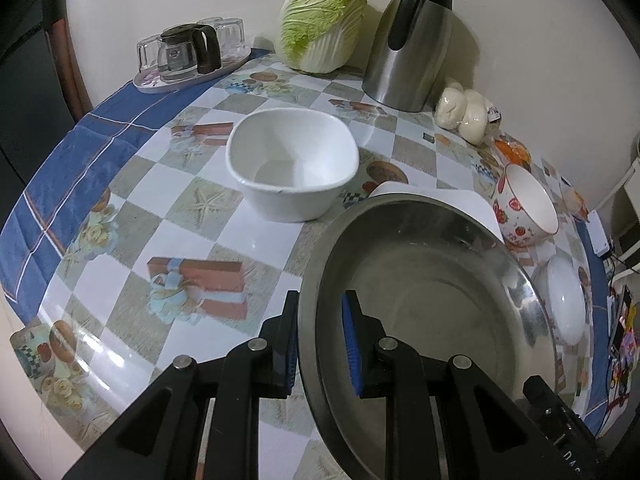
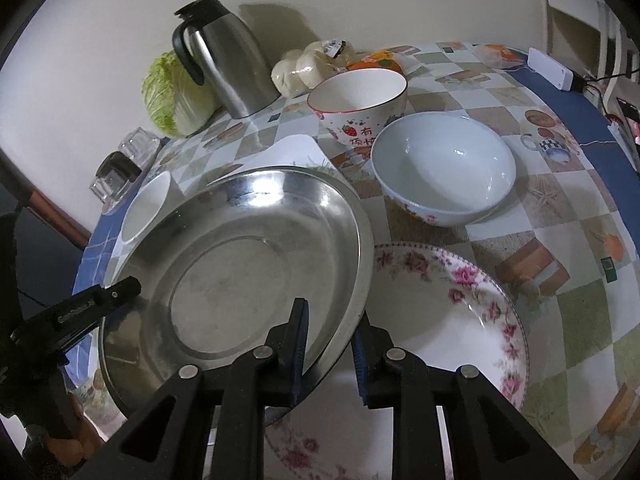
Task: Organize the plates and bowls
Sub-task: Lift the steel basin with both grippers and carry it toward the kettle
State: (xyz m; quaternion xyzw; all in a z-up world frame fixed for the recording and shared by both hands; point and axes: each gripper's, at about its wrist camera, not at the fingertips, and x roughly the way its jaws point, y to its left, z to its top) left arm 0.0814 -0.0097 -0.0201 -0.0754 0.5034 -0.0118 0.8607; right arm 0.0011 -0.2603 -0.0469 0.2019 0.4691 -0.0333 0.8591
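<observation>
With both the left gripper [image 1: 320,344] and right gripper [image 2: 330,352] pinching opposite rims of the steel plate [image 2: 240,248] at frame centre, lower it level onto the floral plate [image 2: 448,312] at lower right.

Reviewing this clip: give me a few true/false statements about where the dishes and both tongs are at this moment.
1. Both the left tongs and right tongs straddle the steel plate's rim. True.
2. The floral plate sits on top of the steel plate. False: the steel plate overlaps it.
3. The strawberry bowl holds buns. False: it is empty.
4. The square white bowl stands apart, untouched. True.
</observation>
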